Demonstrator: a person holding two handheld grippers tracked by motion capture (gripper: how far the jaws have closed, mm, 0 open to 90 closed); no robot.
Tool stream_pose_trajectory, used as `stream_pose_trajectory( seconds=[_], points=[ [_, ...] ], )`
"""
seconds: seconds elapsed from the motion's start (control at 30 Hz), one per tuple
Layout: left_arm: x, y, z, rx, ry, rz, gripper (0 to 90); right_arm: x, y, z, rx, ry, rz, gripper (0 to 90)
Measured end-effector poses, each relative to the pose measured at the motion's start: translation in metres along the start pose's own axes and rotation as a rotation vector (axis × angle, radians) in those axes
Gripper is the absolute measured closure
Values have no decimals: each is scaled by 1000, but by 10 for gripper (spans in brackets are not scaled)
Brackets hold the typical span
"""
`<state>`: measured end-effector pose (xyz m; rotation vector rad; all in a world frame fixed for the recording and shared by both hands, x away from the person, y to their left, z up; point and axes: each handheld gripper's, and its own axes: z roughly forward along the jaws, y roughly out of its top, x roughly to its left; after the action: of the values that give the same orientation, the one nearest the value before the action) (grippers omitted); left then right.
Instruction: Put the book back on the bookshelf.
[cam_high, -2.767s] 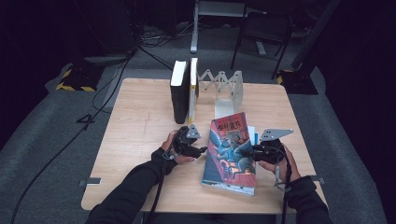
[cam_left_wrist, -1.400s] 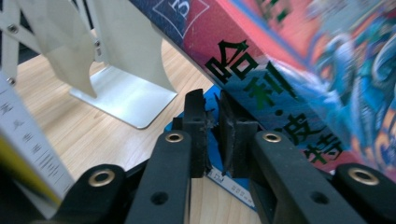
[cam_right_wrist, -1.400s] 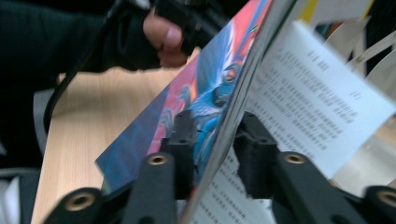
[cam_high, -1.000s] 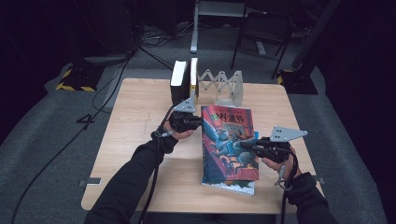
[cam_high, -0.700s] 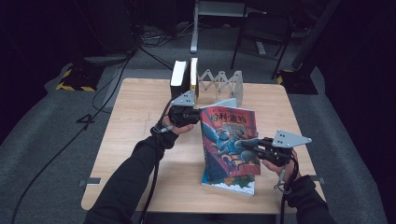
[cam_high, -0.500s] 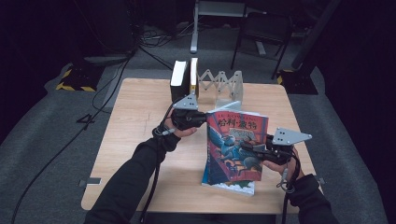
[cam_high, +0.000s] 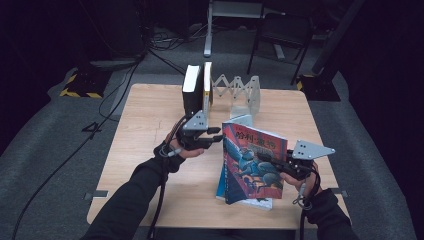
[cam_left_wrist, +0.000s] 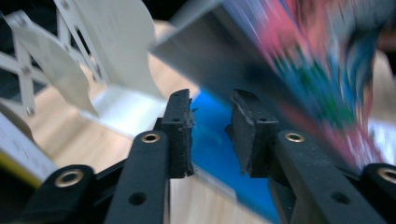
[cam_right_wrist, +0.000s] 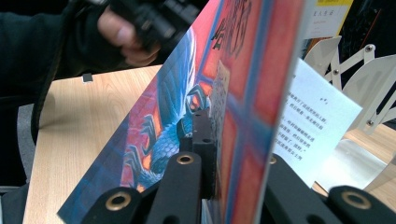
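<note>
Wooden table (cam_high: 145, 145) w/ two upright books (cam_high: 197, 92) beside a white folding rack (cam_high: 237, 90) at the far edge. Red-blue book (cam_high: 252, 162) tilted up off the table centre-right, over another book. Right gripper (cam_high: 267, 159) clamps its cover edge. Left gripper (cam_high: 217, 137) just beside the book's top corner, jaws apart, nothing between.

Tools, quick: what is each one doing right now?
Left tool: open, holding nothing, close to the blue book.
Right tool: shut on the red book, tilting it up off the table.
</note>
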<state>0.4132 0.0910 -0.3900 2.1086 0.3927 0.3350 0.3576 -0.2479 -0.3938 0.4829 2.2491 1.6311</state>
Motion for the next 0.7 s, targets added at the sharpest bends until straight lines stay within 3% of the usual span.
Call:
stream_pose_trajectory(
  seconds=[0.07,0.13,0.23,0.3,0.33,0.47,0.6,0.7],
  points=[
    [-9,-10,0,43,7,3,609,1,-1,0,-5,-7,-2,853],
    [-19,-23,-1,88,-27,-9,548,1,-2,0,-9,-17,3,853],
    [-31,-35,1,115,-120,-57,444,0,-3,1,-8,-32,5,852],
    [-40,-39,4,119,-195,-64,310,0,-4,1,-3,-37,8,852],
    [-43,-40,4,117,-209,-71,251,0,-4,2,-2,-43,6,852],
    [-55,-37,14,74,-230,-114,211,0,-5,3,3,-54,-2,850],
    [-62,-32,30,57,-241,-121,197,0,-5,4,0,-62,-4,848],
    [-63,-30,41,53,-225,-125,201,0,-6,4,-1,-69,-4,845]
  ],
)
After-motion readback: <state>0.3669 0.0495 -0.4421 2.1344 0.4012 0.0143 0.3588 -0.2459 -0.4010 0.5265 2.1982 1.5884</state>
